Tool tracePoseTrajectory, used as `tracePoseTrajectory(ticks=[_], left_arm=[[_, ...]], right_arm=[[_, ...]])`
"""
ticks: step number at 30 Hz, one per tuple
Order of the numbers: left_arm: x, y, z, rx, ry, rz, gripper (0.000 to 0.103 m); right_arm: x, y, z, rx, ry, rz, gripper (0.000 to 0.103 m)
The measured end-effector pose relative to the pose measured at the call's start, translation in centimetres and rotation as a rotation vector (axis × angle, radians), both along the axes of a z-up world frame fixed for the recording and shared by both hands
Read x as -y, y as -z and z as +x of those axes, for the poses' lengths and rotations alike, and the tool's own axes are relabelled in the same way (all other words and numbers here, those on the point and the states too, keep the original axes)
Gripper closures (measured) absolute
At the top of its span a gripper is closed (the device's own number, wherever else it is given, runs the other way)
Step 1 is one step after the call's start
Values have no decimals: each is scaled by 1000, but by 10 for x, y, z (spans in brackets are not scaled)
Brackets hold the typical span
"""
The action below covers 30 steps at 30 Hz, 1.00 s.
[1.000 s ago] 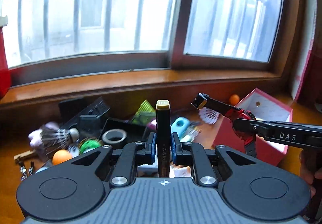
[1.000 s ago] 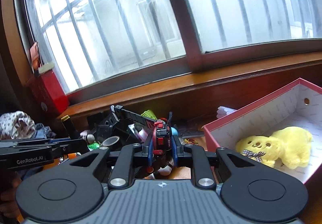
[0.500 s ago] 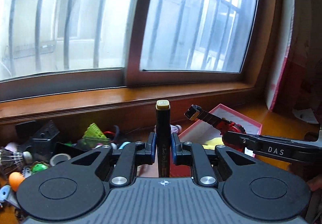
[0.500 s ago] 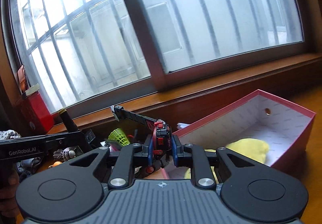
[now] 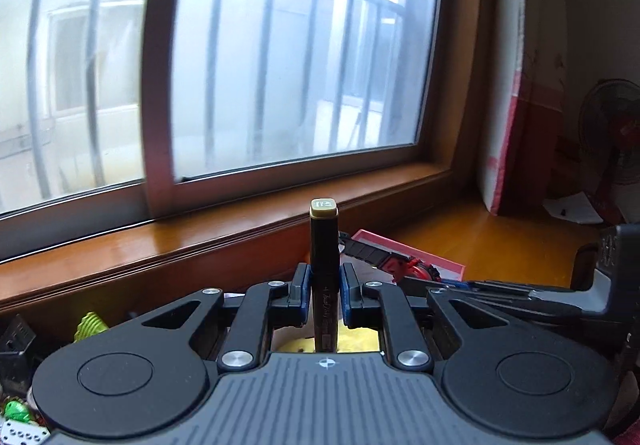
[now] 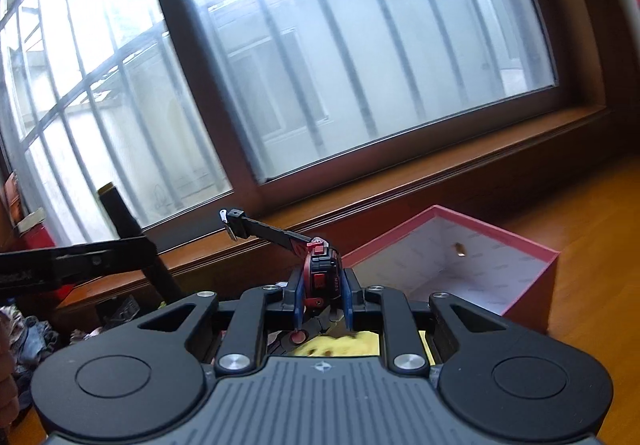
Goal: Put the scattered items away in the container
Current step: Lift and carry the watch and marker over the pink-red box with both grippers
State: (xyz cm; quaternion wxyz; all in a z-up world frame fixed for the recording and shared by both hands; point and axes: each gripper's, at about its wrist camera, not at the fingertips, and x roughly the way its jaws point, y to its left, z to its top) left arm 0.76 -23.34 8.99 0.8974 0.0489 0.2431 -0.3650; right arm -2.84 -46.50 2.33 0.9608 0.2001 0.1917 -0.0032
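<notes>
My left gripper (image 5: pixel 324 295) is shut on a black marker (image 5: pixel 323 245) with an olive cap, held upright. My right gripper (image 6: pixel 322 299) is shut on a red and black tape measure (image 6: pixel 323 273) whose black blade (image 6: pixel 264 229) sticks out to the upper left. The red box (image 6: pixel 532 245) with a white inside lies just ahead and right of the right gripper; a yellow plush toy (image 6: pixel 340 345) shows under its fingers. In the left wrist view the box rim (image 5: pixel 424 255) and the tape measure (image 5: pixel 412 267) sit just right of the marker, and yellow plush (image 5: pixel 296 345) shows below.
A wooden window sill (image 5: pixel 200 241) and large window run across the back. Scattered items remain at the left: a green shuttlecock (image 5: pixel 90 327), a black piece (image 5: pixel 16 341), a white die (image 5: pixel 24 433). A red-edged board (image 5: pixel 504 149) leans at the right; a fan (image 5: pixel 612 133) stands beyond.
Both grippers have swung to the right and come over the red box, still holding the marker and the tape measure. The clutter pile has slid off to the left of view.
</notes>
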Motion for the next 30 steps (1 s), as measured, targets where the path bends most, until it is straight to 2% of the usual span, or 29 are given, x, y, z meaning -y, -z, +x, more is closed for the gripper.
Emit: tracePoseTrajectory(ticks=[4, 10, 16, 30], left_arm=[[19, 11, 4, -31, 29, 28, 86], [34, 33, 16, -90, 49, 62, 86], [34, 46, 30, -123, 43, 80, 86], [51, 66, 53, -159, 84, 115, 86]], right_arm=[[26, 10, 12, 1, 49, 4, 83], [54, 28, 41, -59, 120, -43, 83], [78, 52, 59, -120, 188, 2, 83], [87, 68, 65, -161, 412, -138, 84]])
